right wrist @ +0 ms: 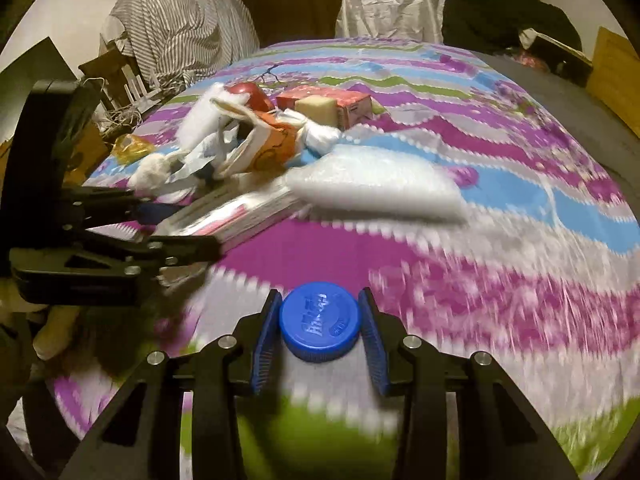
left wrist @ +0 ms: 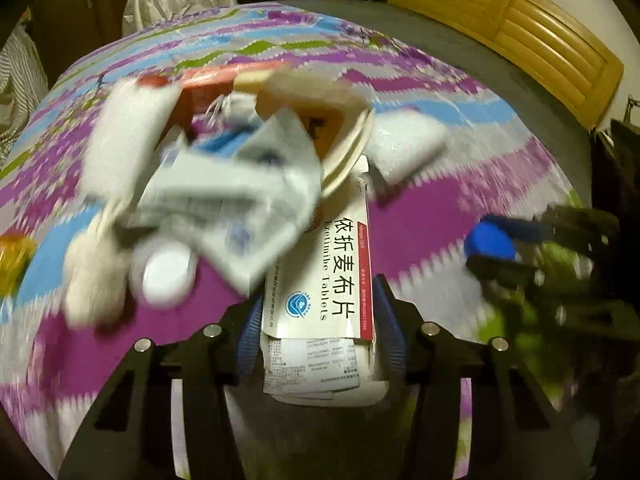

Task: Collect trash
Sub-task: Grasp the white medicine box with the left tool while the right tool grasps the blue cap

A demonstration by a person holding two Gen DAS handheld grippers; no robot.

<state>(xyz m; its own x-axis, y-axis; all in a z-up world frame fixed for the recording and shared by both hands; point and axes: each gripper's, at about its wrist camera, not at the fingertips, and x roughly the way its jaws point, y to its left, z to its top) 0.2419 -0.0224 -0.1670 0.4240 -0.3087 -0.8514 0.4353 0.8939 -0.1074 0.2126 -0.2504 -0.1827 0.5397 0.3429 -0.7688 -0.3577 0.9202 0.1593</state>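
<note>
My left gripper (left wrist: pixel 318 300) is shut on a white medicine box (left wrist: pixel 320 276) with a red edge, held above the bed; it also shows in the right wrist view (right wrist: pixel 240 216). My right gripper (right wrist: pixel 320 320) is shut on a blue bottle cap (right wrist: pixel 318 326), which also shows at the right of the left wrist view (left wrist: pixel 490 240). A blurred trash pile lies beyond: crumpled paper (left wrist: pixel 240 200), a white lid (left wrist: pixel 166 276), an orange paper cup (right wrist: pixel 268 148), white tissue (right wrist: pixel 320 136) and a white foam bag (right wrist: pixel 376 188).
The bed has a purple, blue and white patterned sheet (right wrist: pixel 480 120). A red carton (right wrist: pixel 340 106), a red apple (right wrist: pixel 248 94) and a yellow wrapper (right wrist: pixel 130 148) lie on it. A wooden headboard (left wrist: pixel 520 32) stands at the right. Striped cloth (right wrist: pixel 180 28) hangs at the left.
</note>
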